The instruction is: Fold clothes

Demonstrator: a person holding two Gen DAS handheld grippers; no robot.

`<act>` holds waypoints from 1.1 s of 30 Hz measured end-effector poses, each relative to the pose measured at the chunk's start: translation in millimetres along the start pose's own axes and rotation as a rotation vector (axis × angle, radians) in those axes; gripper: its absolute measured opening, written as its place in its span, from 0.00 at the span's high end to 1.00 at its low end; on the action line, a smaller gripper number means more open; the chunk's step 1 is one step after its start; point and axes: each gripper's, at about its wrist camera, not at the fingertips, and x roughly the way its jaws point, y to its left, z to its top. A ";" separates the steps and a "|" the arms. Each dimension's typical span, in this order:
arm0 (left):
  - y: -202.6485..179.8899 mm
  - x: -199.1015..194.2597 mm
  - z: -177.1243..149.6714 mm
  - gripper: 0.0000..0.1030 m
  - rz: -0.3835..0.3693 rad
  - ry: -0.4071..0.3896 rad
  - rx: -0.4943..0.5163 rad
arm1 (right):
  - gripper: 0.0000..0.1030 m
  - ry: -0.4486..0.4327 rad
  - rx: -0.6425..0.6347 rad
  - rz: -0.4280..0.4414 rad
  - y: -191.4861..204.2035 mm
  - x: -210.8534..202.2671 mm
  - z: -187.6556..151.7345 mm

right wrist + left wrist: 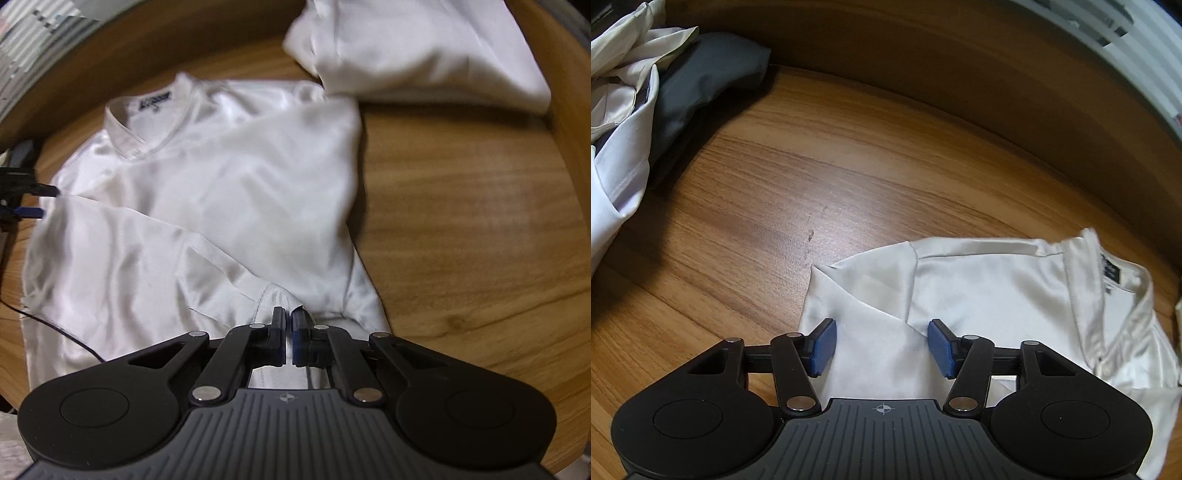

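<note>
The left claw point(881, 345) hangs half open over the white shirt's point(979, 295) folded sleeve, pads either side of the cloth but not pressing; the shirt lies flat on the tabletop point(812, 184), stretching rightward from that claw, collar far; the right claw point(289, 338) is pinched tight on a raised fold at the near hem, so it likely leads; a folded garment point(424, 48) lies beyond.

2 grippers point(881, 345), 1 flat shirt point(229, 192), 1 clothes pile point(646, 110).
</note>
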 end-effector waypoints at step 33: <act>50.4 -50.4 4.4 0.72 -0.154 -0.082 -0.140 | 0.69 -0.118 -0.193 -0.073 -0.2 23.6 96.4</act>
